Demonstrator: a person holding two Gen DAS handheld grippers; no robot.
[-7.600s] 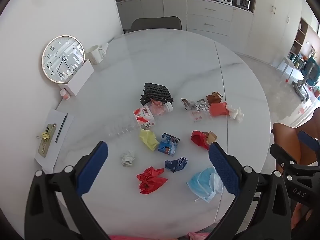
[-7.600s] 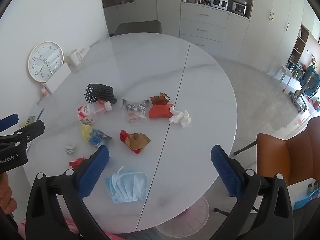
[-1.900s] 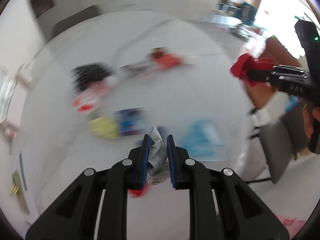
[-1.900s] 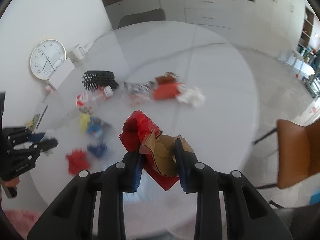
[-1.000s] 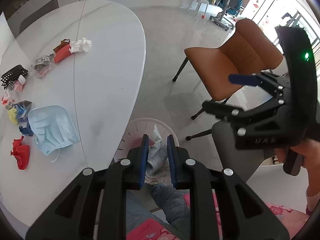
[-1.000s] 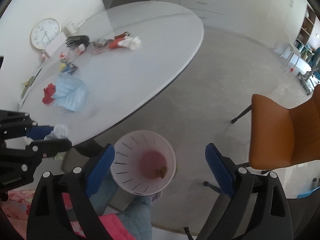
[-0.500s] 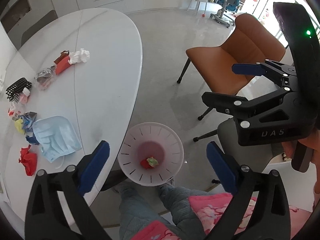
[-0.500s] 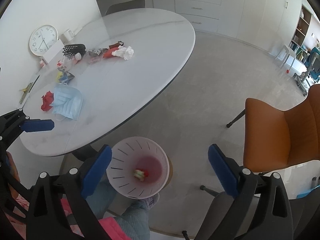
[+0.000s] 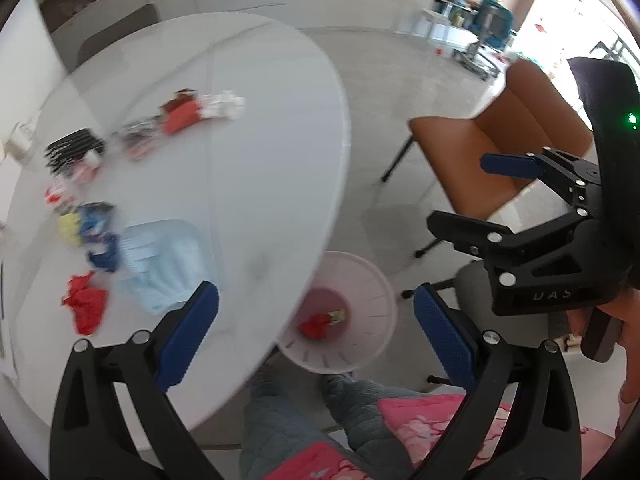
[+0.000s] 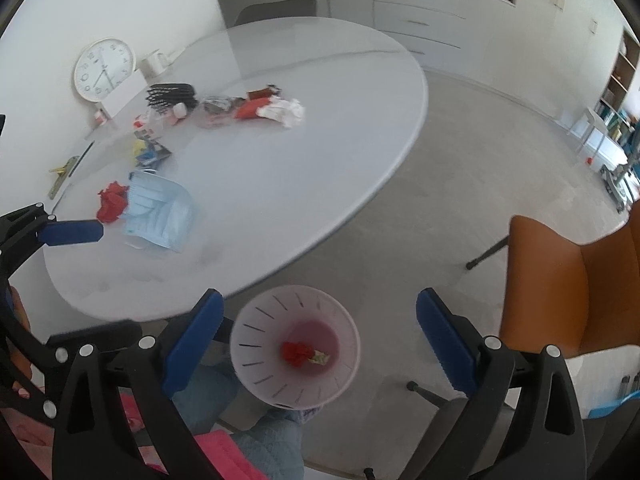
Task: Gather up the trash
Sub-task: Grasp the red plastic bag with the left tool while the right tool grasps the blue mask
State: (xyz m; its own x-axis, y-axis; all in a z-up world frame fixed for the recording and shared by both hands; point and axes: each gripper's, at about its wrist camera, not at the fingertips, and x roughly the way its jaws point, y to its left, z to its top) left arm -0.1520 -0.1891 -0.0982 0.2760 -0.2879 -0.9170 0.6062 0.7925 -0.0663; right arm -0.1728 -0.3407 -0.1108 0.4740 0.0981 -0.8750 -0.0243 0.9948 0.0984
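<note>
A pale pink waste bin (image 10: pixel 296 360) stands on the floor by the table's near edge; it also shows in the left wrist view (image 9: pixel 362 312). Red crumpled trash (image 10: pixel 295 353) and a small paper wad lie in its bottom. My right gripper (image 10: pixel 320 334) is open and empty above the bin. My left gripper (image 9: pixel 316 324) is open and empty, over the table edge beside the bin. On the white table (image 10: pixel 304 128) lie a blue face mask (image 10: pixel 158 216), a red crumpled wrapper (image 10: pixel 112 206), blue and yellow scraps (image 10: pixel 148 152), a bottle and more wrappers (image 10: pixel 256 110).
An orange chair (image 10: pixel 572 288) stands right of the bin. A black mesh piece (image 10: pixel 170 94), a wall clock (image 10: pixel 103 70), a white mug (image 10: pixel 154 62) and a pen with clips sit at the table's far left. My knees show below the grippers.
The left wrist view has swung left toward the table and is blurred. The right gripper stays open above the bin. The trash rests in the bin.
</note>
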